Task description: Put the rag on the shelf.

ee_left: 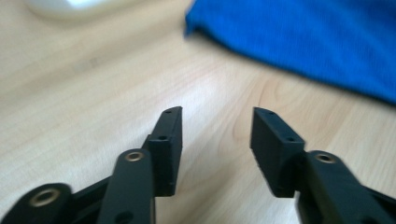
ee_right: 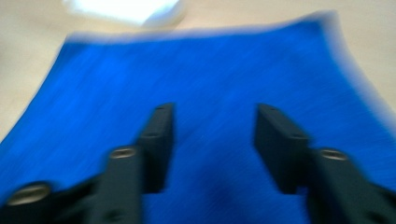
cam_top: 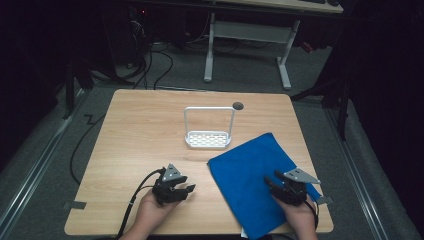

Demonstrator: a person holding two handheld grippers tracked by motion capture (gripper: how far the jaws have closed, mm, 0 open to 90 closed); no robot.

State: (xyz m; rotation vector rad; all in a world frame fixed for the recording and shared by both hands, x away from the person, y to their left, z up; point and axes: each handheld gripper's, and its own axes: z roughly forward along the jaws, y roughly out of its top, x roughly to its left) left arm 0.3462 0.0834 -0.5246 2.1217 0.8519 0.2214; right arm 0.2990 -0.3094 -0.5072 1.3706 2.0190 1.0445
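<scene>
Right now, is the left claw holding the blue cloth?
No, the left claw is open over bare table, and the blue cloth lies apart from it.

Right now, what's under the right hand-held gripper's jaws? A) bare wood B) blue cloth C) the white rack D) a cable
B: the right hand-held gripper has its jaws open with nothing between them, and the blue cloth lies spread beneath them; the high view also puts that gripper over the cloth, near its right edge, with the white rack standing farther up the table.
</scene>
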